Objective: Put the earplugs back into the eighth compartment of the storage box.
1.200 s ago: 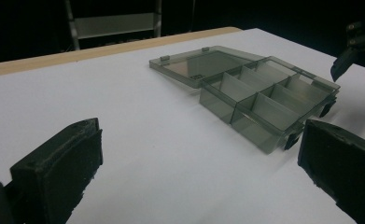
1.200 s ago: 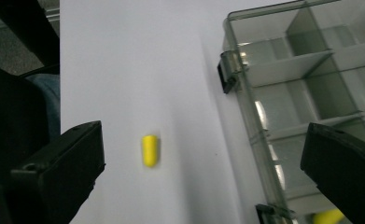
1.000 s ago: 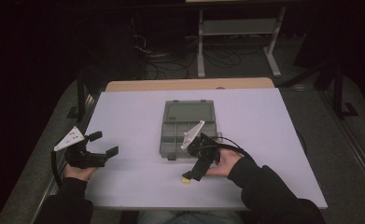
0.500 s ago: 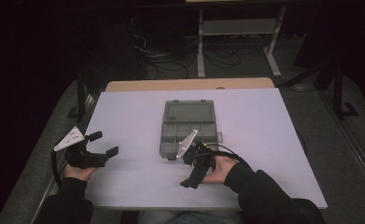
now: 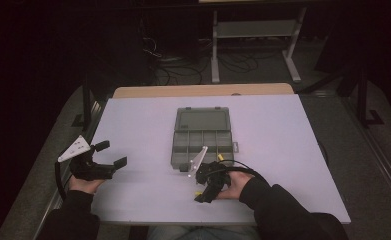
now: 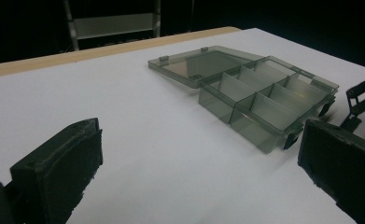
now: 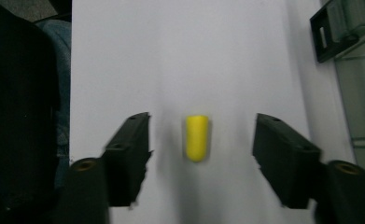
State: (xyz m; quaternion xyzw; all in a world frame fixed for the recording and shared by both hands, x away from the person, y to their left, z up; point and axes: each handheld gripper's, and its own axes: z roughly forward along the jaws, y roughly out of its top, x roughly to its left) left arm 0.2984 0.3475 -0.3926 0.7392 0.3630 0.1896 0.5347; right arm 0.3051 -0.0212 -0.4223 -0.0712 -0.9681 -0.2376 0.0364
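A small yellow cylinder (image 7: 197, 137) lies on the white tabletop (image 5: 293, 150) near its front edge. My right gripper (image 7: 201, 140) points down over it, one jaw on each side, and neither pad (image 7: 132, 154) touches it. The jaws have just been closing and still stand apart. In the high view the right gripper (image 5: 205, 192) sits just in front of a clear grey compartment box (image 5: 203, 135) whose lid lies open flat. My left gripper (image 5: 111, 154) rests at the table's left edge, open, with nothing between its jaws. Its own view looks toward the box (image 6: 264, 93).
A wooden strip (image 5: 203, 90) runs along the table's far edge. Behind it in the dark stand a metal rack (image 5: 255, 30) and floor cables. The box's corner and latch (image 7: 327, 35) lie at the right gripper's upper right.
The right gripper has sunk toward the tabletop over the yellow cylinder, and its jaws have narrowed around it. The left gripper has stayed in place.
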